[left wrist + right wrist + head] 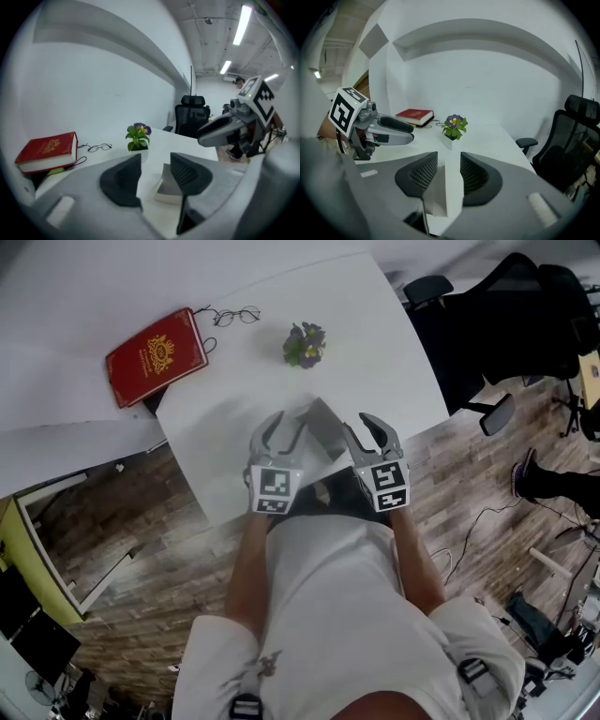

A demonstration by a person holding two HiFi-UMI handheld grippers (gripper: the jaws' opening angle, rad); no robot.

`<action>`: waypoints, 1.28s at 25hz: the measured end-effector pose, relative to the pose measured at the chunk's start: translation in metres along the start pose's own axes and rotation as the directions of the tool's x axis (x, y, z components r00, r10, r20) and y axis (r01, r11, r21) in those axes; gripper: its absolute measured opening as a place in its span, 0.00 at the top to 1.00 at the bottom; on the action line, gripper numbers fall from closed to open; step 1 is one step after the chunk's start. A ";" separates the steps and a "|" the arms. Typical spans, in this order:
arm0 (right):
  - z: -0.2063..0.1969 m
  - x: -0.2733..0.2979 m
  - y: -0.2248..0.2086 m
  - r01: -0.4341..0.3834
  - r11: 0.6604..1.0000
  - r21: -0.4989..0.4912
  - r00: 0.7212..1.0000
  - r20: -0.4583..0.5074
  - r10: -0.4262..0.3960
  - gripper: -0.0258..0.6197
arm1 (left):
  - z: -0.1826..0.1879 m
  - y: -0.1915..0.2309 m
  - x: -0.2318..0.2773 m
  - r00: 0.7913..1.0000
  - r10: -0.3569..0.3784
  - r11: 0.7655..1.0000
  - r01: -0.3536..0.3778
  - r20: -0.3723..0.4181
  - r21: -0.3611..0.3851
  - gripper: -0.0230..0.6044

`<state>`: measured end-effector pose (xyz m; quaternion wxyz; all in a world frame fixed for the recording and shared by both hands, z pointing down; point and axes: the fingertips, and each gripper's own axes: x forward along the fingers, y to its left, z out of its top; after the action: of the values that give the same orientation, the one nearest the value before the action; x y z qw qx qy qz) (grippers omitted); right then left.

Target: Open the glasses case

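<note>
The glasses case [320, 425] is a white, fold-up case with a grey inside. It stands near the table's front edge with its flap raised. My left gripper [286, 427] hovers just left of it, jaws open and empty; the case [169, 185] shows beyond the gap in the left gripper view [154, 161]. My right gripper [361, 427] hovers just right of it. In the right gripper view its jaws [449, 159] stand apart with the case's white flap [450, 197] seen edge-on in the gap below, not pressed by the pads.
On the white table [384, 352] a red book [155, 356] lies at the far left, spectacles [234, 315] beside it. A small potted flower [305, 344] stands behind the case. Black office chairs [525, 306] are to the right, over the wooden floor.
</note>
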<state>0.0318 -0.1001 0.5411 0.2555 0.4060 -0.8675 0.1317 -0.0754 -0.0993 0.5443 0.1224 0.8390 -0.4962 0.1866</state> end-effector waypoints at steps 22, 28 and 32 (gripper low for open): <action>0.051 -0.036 0.023 0.047 0.997 -0.056 0.994 0.099 -0.042 0.73 | 0.058 0.011 -0.049 0.990 -0.024 0.995 0.009 0.142 0.101 0.66; 0.059 -0.043 0.025 0.071 0.996 -0.062 0.991 0.121 -0.063 0.73 | 0.064 0.010 -0.059 0.986 -0.036 0.992 0.016 0.160 0.124 0.66; 0.060 -0.047 0.028 0.076 0.995 -0.061 0.990 0.128 -0.067 0.73 | 0.066 0.009 -0.066 0.985 -0.036 0.992 0.014 0.170 0.129 0.66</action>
<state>0.0153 -0.0789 0.4642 0.2183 0.4357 -0.8706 0.0680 -0.0996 -0.0779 0.4567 0.0275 0.8642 -0.4816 0.1431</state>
